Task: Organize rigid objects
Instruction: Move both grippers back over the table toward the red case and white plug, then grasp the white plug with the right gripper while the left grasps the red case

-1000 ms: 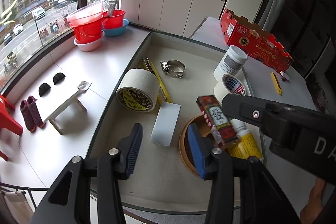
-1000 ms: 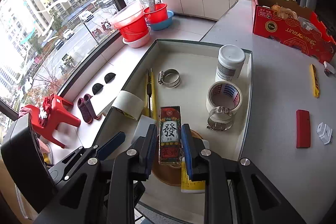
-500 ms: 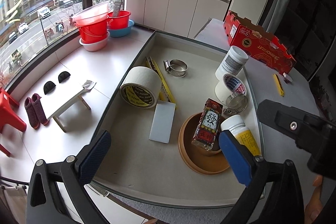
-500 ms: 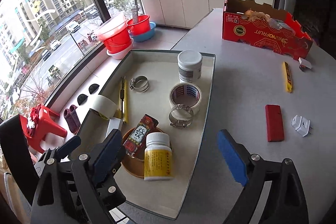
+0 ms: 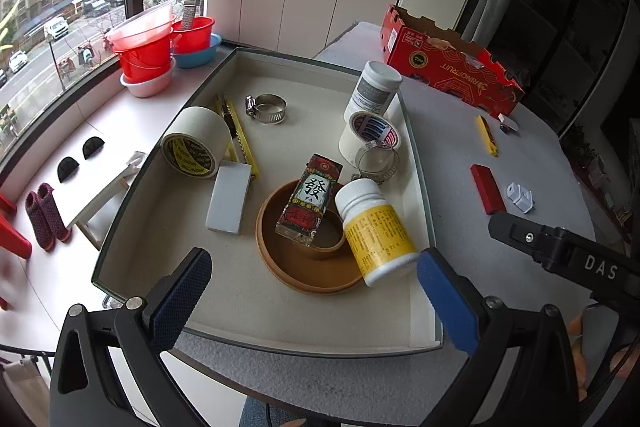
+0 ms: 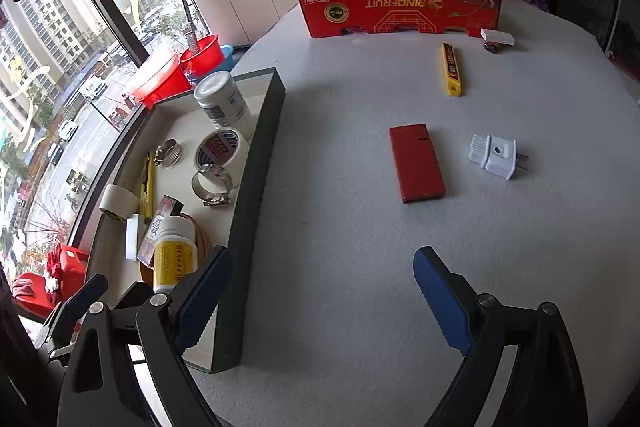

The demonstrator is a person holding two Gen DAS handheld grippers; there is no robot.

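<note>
Over grey tabletop [image 6: 340, 227], right of tray [image 6: 256, 187]: right gripper [image 6: 320, 291], jaws wide apart, nothing between pads. Previously clamped on mahjong-print box [image 5: 310, 201]; now released, box leaning in brown dish [image 5: 304, 267] inside tray beside yellow-label bottle [image 5: 376, 227]. One item thus filed. Remaining outside tray: red case [image 6: 417, 163], white plug [image 6: 494, 155], yellow cutter [image 6: 451, 69]. Red case nearest ahead of right gripper, judged likely next pick. Left gripper [image 5: 316, 303] at near tray edge, jaws fully spread, empty; a second ago narrower and close over dish, since drawn back. Right view formerly centred on tray, now swung onto tabletop.
</note>
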